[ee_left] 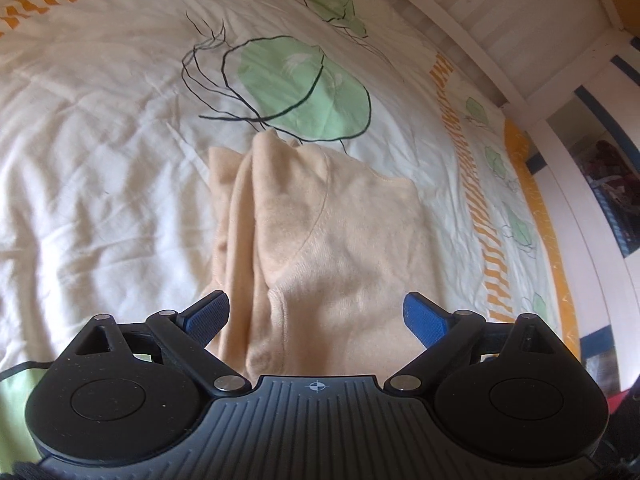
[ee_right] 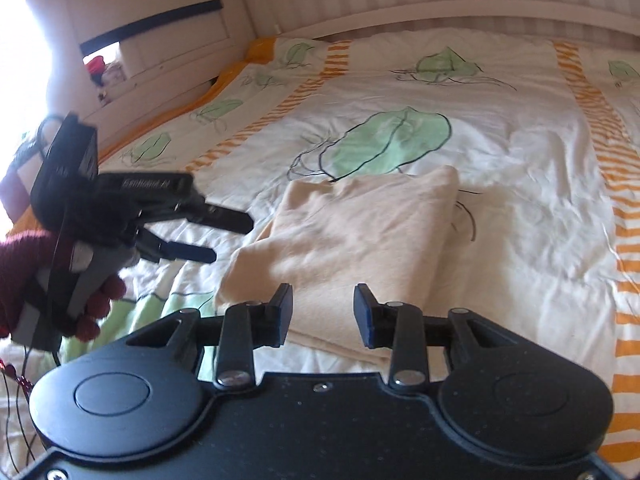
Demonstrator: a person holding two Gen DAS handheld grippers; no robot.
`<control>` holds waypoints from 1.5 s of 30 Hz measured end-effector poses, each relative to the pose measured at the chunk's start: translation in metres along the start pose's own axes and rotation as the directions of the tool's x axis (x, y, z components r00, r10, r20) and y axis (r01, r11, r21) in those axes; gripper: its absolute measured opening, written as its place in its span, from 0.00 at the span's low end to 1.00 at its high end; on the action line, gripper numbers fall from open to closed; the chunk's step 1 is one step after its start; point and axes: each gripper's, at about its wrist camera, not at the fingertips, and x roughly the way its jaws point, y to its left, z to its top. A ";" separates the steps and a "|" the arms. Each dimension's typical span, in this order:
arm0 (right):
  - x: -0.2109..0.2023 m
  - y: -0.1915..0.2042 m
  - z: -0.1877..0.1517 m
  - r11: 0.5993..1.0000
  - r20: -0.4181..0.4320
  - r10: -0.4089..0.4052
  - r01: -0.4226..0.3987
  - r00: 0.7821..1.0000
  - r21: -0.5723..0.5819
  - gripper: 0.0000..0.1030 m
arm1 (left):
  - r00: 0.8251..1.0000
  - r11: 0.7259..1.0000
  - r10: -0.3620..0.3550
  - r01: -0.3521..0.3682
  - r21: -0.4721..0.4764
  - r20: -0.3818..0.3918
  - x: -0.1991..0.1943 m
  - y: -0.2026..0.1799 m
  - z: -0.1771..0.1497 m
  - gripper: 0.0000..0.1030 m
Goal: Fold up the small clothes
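A small peach garment (ee_left: 320,240) lies folded on the bed cover (ee_left: 100,140). In the right wrist view it is a flat, roughly rectangular stack (ee_right: 344,236). My left gripper (ee_left: 316,316) is open, its blue pads either side of the garment's near end, holding nothing. It also shows in the right wrist view (ee_right: 228,236), open, hovering left of the garment in a hand with a dark red glove. My right gripper (ee_right: 323,314) is open and empty above the garment's near edge.
The cover is white with green leaf prints (ee_right: 384,144) and orange striped bands (ee_right: 628,220). A white slatted bed frame (ee_right: 440,4) runs along the far side and a white rail (ee_left: 560,92) along the other side.
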 end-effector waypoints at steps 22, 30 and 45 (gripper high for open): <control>0.026 -0.055 0.013 0.992 0.104 0.019 -0.032 0.994 0.122 0.46 | 0.998 0.990 -0.065 0.068 -0.125 0.027 0.047 0.018 0.001 0.97; 0.024 -0.056 0.014 0.990 0.110 0.029 -0.044 0.994 0.134 0.48 | 1.000 1.000 -0.014 0.014 0.002 -0.004 0.047 0.000 -0.004 0.96; 0.034 -0.060 0.006 0.990 0.066 0.002 -0.011 0.998 0.143 0.48 | 1.000 1.000 0.000 0.000 0.002 0.016 0.042 0.006 -0.004 0.17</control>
